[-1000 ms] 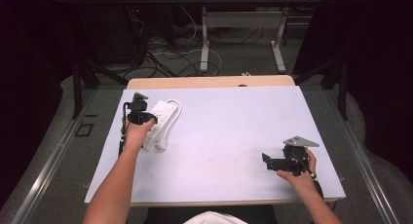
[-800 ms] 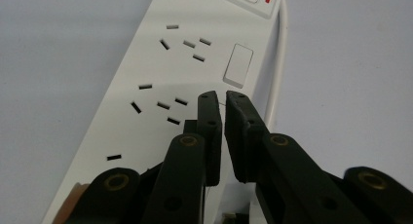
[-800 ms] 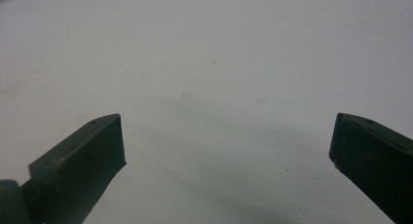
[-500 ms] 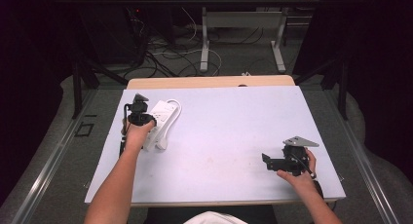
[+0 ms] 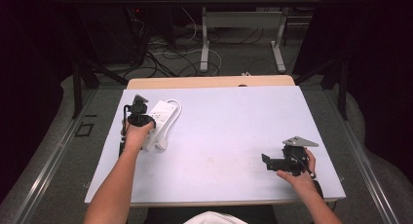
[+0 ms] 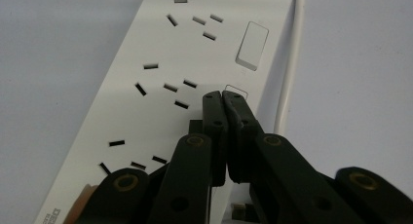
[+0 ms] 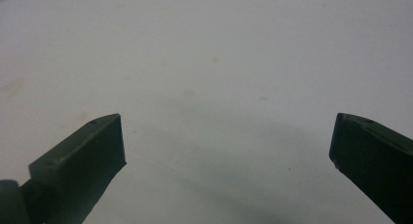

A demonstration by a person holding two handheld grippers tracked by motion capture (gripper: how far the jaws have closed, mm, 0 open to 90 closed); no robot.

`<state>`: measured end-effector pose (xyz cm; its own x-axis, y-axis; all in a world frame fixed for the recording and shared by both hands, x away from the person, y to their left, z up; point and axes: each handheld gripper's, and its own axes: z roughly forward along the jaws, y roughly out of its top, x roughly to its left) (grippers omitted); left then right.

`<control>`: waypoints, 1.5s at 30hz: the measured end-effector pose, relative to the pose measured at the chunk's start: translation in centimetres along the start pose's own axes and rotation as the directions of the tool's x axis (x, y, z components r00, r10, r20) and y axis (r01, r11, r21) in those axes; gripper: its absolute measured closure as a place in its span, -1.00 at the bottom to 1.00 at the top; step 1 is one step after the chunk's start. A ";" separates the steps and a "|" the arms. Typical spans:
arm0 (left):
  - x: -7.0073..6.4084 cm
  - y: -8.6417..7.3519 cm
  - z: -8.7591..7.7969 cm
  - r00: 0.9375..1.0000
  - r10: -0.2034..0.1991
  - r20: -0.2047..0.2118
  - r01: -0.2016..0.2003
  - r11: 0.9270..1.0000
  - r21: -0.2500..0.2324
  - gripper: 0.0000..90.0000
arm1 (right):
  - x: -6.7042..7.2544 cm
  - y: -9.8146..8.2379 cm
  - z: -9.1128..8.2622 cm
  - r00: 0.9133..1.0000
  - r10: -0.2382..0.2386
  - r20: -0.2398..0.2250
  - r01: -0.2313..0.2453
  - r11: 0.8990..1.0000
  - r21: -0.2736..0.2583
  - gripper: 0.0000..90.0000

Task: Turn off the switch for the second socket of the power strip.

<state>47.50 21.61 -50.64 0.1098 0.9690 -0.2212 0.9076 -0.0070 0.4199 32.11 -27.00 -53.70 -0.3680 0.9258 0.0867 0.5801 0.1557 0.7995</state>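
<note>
A white power strip (image 5: 159, 118) with several sockets lies at the far left of the table, its white cable (image 5: 173, 112) looping beside it. My left gripper (image 5: 140, 118) points down onto the strip. In the left gripper view its jaws are shut, pad against pad, and the left gripper (image 6: 223, 94) rests at a small rectangular button outline on the power strip (image 6: 146, 102). Farther along the strip is a white rocker switch (image 6: 253, 45). My right gripper (image 5: 267, 161) lies low near the front right edge. Its jaws stand open, and the right gripper (image 7: 226, 136) has only bare table between them.
The pale table (image 5: 234, 126) has a wooden strip along its far edge (image 5: 209, 82). Beyond it are dark floor, cables and the legs of another table (image 5: 204, 44). The strip's cable (image 6: 290, 63) runs along its right side in the left gripper view.
</note>
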 end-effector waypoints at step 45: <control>-0.2 -0.2 0.6 0.999 0.012 -0.038 -0.012 1.000 -0.006 1.00 | 0.1 0.0 0.2 1.000 0.004 -0.010 -0.004 1.000 0.009 -1.00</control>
<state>47.52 21.30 -51.27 0.1047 0.9776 -0.1825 0.9036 -0.0169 0.4281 32.18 -26.90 -53.83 -0.3726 0.9231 0.0958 0.5882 0.1550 0.7937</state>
